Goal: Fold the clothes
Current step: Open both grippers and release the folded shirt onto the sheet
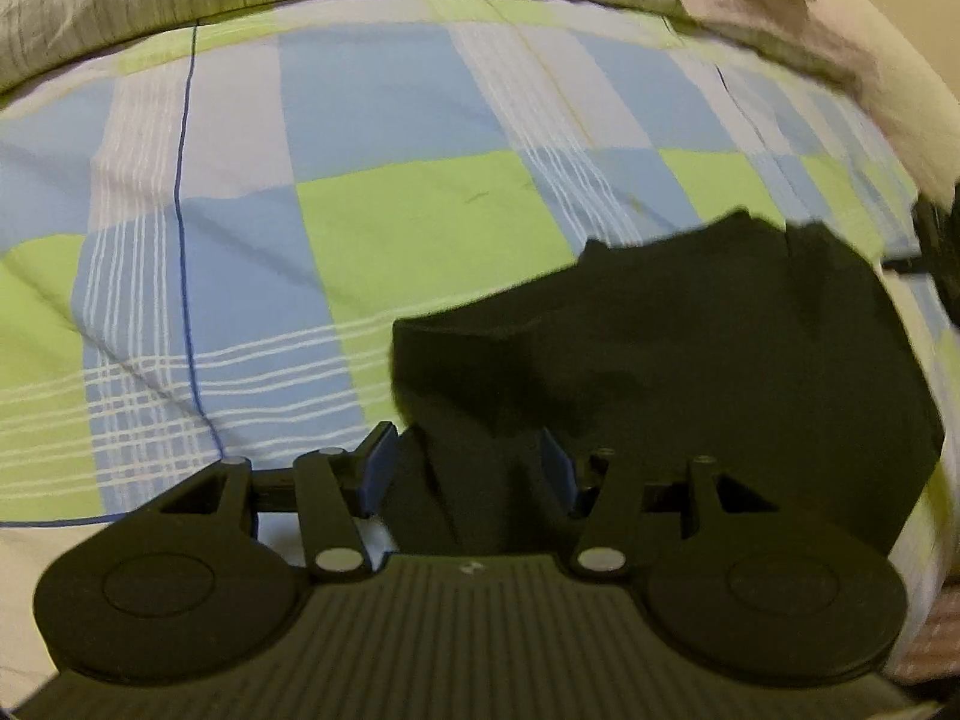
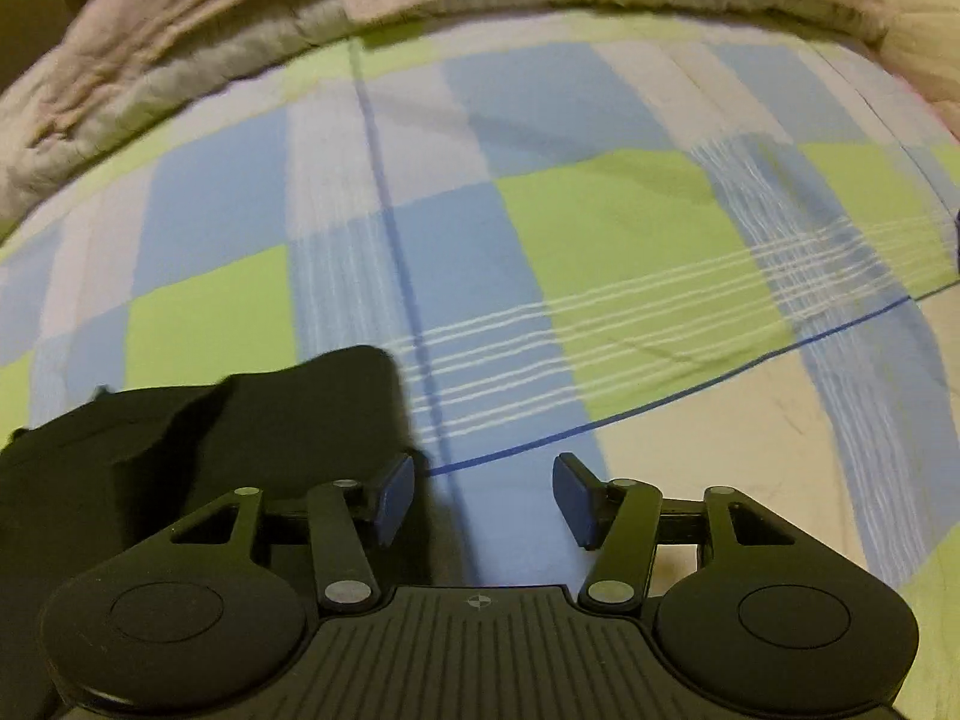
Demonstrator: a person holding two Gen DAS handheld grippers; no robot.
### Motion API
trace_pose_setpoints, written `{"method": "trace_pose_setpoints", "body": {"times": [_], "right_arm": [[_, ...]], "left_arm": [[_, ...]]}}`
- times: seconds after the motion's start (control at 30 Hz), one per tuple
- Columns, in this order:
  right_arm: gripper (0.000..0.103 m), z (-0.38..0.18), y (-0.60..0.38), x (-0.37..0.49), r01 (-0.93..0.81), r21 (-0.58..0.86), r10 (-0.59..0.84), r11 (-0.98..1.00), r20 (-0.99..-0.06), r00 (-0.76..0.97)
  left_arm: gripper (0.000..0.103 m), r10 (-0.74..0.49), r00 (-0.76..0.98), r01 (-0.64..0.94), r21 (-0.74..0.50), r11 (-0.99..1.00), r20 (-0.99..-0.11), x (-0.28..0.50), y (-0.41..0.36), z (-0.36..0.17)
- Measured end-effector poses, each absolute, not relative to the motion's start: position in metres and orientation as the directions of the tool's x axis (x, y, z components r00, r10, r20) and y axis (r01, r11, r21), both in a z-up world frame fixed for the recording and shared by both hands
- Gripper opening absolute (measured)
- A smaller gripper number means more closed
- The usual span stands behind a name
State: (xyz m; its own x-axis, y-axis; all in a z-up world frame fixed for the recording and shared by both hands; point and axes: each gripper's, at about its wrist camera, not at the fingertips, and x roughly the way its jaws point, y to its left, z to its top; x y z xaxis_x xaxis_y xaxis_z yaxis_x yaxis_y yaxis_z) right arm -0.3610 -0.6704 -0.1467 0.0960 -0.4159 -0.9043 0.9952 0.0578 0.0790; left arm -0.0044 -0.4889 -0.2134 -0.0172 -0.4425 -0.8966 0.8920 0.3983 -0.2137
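Hovering low over bed, left gripper jaws spread wide, dark cloth between blue pads, not pinched. Right gripper also wide, nothing between pads; left pad at cloth's edge. Black garment lies bunched on checked bedsheet in green, blue, white, near its front edge. Rumpled grey quilt heaped along far side.
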Motion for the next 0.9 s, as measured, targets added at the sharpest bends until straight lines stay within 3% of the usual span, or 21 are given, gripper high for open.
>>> {"method": "trace_pose_setpoints", "body": {"times": [0.1, 0.17, 0.2, 0.33, 0.6, 0.67, 0.73, 0.9], "right_arm": [[0.055, -0.141, -0.659, -0.355, 0.994, 0.088, -0.432, 0.069, -0.895, 0.109], [0.055, -0.140, -0.648, -0.341, 0.985, 0.121, -0.425, 0.119, -0.891, 0.161], [0.055, -0.142, -0.643, -0.334, 0.981, 0.130, -0.410, 0.146, -0.894, 0.179], [0.055, -0.158, -0.631, -0.307, 0.961, 0.144, -0.344, 0.236, -0.913, 0.221], [0.055, -0.167, -0.620, -0.298, 0.957, 0.159, -0.298, 0.242, -0.927, 0.229], [0.055, -0.168, -0.617, -0.296, 0.956, 0.162, -0.289, 0.244, -0.929, 0.231], [0.055, -0.169, -0.615, -0.294, 0.955, 0.165, -0.280, 0.246, -0.931, 0.233], [0.055, -0.166, -0.605, -0.287, 0.950, 0.177, -0.268, 0.256, -0.932, 0.246]], "left_arm": [[0.045, -0.432, 0.005, 0.889, -0.194, 0.416, -0.902, -0.007, -0.501, -0.222], [0.026, -0.406, 0.016, 0.900, -0.164, 0.404, -0.914, -0.010, -0.509, -0.228], [0.000, -0.401, 0.013, 0.905, -0.160, 0.394, -0.916, -0.011, -0.511, -0.230], [0.000, -0.434, 0.015, 0.903, -0.174, 0.393, -0.901, 0.008, -0.505, -0.215], [0.000, -0.436, 0.116, 0.776, -0.192, 0.601, -0.893, 0.087, -0.465, -0.201], [0.004, -0.448, 0.094, 0.780, -0.214, 0.588, -0.889, 0.082, -0.459, -0.194], [0.021, -0.457, 0.051, 0.793, -0.242, 0.559, -0.888, 0.065, -0.454, -0.190], [0.033, -0.428, -0.077, 0.810, -0.307, 0.500, -0.900, -0.006, -0.423, -0.194]]}}
